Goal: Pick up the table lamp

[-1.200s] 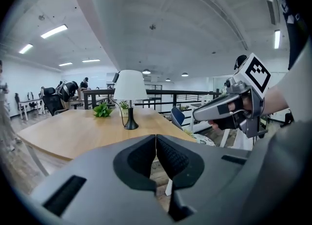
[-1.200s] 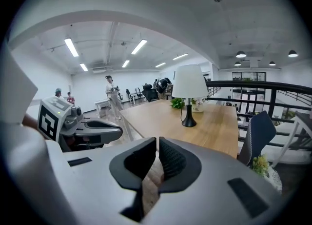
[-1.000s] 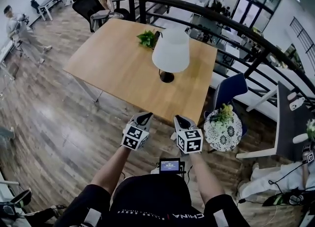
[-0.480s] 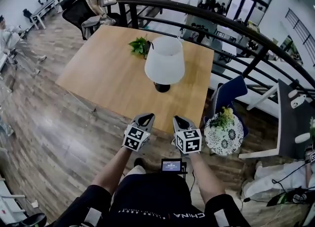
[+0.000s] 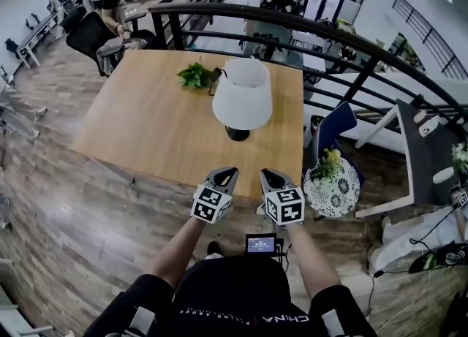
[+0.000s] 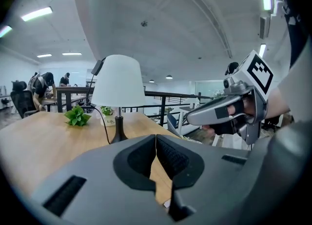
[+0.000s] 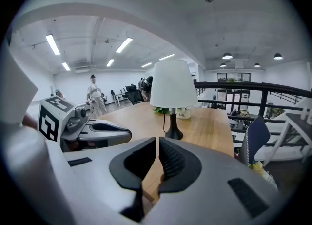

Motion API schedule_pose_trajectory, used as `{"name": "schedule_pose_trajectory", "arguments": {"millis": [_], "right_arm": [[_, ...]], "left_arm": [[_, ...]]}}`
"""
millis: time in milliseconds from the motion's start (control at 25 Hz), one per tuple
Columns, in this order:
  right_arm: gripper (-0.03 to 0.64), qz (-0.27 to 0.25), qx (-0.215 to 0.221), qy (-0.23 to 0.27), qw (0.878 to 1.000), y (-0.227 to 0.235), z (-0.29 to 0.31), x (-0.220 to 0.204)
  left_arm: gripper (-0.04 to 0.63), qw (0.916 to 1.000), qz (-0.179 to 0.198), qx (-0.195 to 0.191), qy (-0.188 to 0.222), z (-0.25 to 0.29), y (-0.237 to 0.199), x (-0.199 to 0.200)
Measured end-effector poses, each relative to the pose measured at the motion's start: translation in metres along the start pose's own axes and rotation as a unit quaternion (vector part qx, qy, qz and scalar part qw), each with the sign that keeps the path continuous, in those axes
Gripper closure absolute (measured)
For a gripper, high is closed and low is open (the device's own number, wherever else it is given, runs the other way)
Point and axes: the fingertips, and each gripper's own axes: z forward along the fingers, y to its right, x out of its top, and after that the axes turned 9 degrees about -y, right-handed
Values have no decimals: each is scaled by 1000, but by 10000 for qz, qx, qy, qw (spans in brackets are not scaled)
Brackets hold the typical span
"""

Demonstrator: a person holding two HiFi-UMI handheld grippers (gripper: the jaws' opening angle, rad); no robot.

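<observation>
left hand-held gripper (image 5: 227,174): jaws together | right hand-held gripper (image 5: 270,175): together | table lamp (image 5: 242,98): shade hides stem

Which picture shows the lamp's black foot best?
The right gripper view: the lamp's black foot stands whole near the middle. The left gripper view shows it too, off to the side. In the head view the shade hides most of it.

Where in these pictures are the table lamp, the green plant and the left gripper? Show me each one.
table lamp (image 5: 242,101), head view, middle of the white shade.
green plant (image 5: 194,75), head view, on its leaves.
left gripper (image 5: 228,174), head view, tip of its closed jaws.
</observation>
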Motion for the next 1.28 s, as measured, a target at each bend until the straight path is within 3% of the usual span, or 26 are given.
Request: {"name": "schedule_pose_trajectory", "arguments": {"millis": [280, 480, 640, 760, 840, 960, 1280], "right_arm": [[575, 60, -62, 51, 9999, 0, -1, 2], [574, -69, 81, 36, 9999, 16, -10, 1], [574, -618, 281, 26, 9977, 35, -13, 6], [574, -772, 410, 69, 9962, 49, -10, 16], [574, -788, 504, 114, 9956, 52, -5, 24], [574, -707, 644, 208, 9952, 52, 9, 40], [574, -589, 786, 325, 9946, 64, 67, 82]], "left_arm": [[577, 9992, -195, -310, 173, 5, 12, 5], [577, 10000, 42, 40, -25, 23, 21, 9], [575, 9993, -194, 76, 309, 41, 29, 28], [575, 9982, -203, 381, 412, 53, 26, 40], [572, 9969, -249, 602, 451, 58, 17, 45], [468, 9961, -478, 593, 454, 74, -2, 45], [400, 9901, -628, 1158, 482, 142, -88, 41]]}}
